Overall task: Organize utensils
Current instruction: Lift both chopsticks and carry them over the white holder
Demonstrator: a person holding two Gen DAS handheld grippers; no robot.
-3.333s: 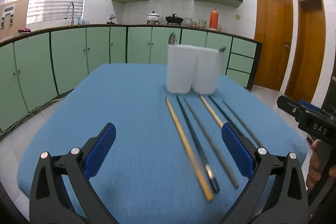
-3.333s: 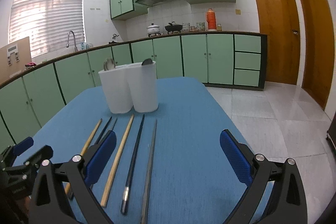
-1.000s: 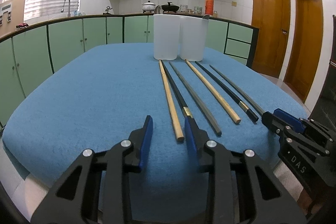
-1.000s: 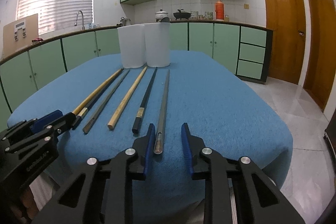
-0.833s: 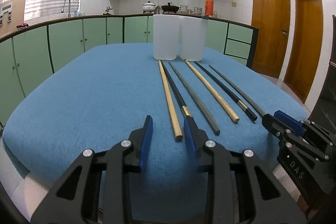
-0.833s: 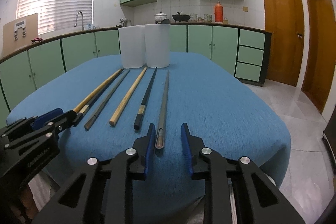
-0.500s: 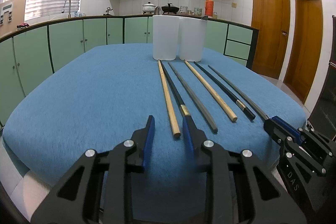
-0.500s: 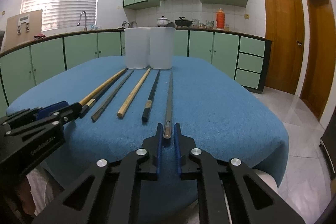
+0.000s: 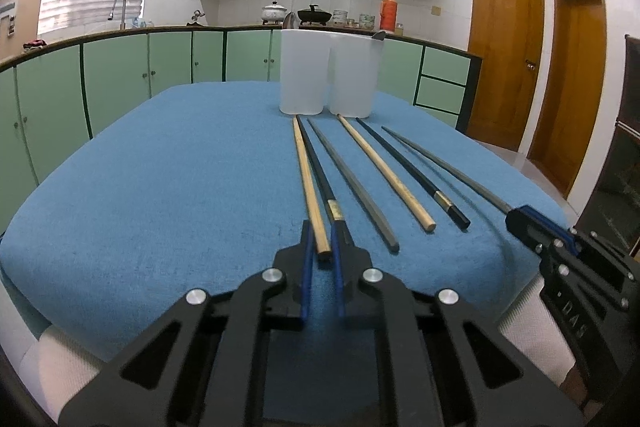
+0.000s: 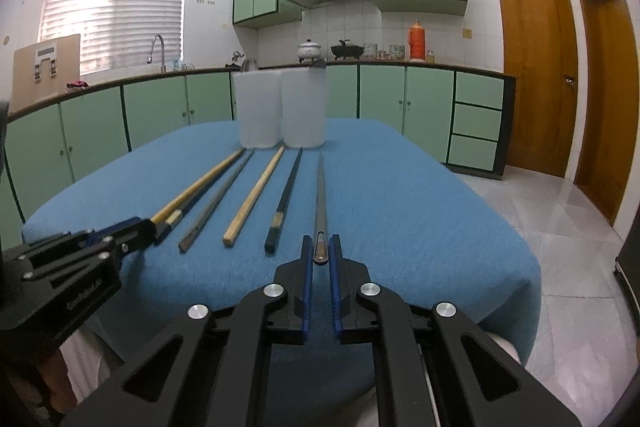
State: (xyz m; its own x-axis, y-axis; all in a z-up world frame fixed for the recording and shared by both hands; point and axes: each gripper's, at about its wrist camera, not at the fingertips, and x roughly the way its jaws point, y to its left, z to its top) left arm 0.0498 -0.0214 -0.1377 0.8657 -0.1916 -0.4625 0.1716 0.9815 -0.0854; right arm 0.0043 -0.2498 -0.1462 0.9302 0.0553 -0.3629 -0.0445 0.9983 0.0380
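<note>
Several chopsticks lie in a row on the blue tablecloth (image 9: 180, 167), pointing at two white plastic holders (image 9: 328, 83) at the far end. My left gripper (image 9: 321, 255) is shut on the near end of the leftmost wooden chopstick (image 9: 308, 183), beside a black chopstick (image 9: 320, 171). My right gripper (image 10: 321, 257) is shut on the near end of the rightmost grey chopstick (image 10: 320, 195). The holders also show in the right wrist view (image 10: 280, 111), with spoon tips showing above their rims.
A grey chopstick (image 9: 352, 183), a wooden one (image 9: 384, 171) and a black one (image 9: 408, 171) lie between the held ones. The table's near edge is just under both grippers. Green cabinets (image 9: 120, 75) and a counter stand behind.
Both grippers came down low to the table's near edge and closed. The left jaws shut on the wooden chopstick's end, the right jaws on the grey chopstick's end.
</note>
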